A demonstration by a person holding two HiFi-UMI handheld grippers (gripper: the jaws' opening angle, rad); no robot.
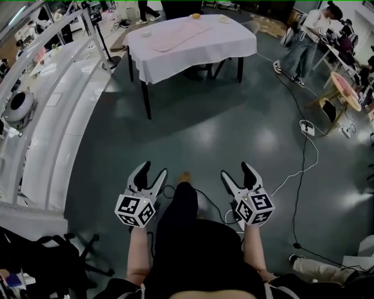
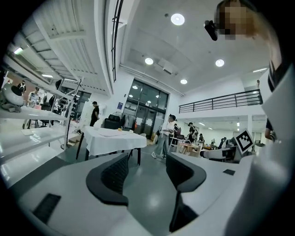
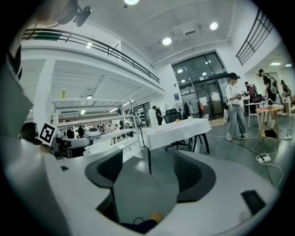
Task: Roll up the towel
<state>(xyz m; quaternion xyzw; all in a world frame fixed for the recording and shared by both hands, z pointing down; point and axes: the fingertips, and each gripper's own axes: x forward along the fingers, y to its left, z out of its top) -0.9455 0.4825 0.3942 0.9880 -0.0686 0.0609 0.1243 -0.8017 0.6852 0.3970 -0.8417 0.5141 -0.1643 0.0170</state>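
A pale pink towel [image 1: 175, 36] lies flat on a table with a white cloth [image 1: 193, 55], far off across the dark floor. My left gripper [image 1: 154, 169] and right gripper [image 1: 234, 170] are held side by side low in the head view, well short of the table. Both are open with nothing between their fingers. In the left gripper view the open gripper [image 2: 147, 173] frames the distant table [image 2: 113, 140]. In the right gripper view the gripper [image 3: 150, 173] points toward the table [image 3: 179, 130], where the towel [image 3: 165, 127] shows as a thin strip.
A long white curved counter [image 1: 52, 117] runs along the left. A person [image 1: 299, 47] stands right of the table, near a round wooden table [image 1: 345, 87]. A power strip [image 1: 307, 127] and cables lie on the floor at right. A small orange object [image 1: 196, 16] sits on the table.
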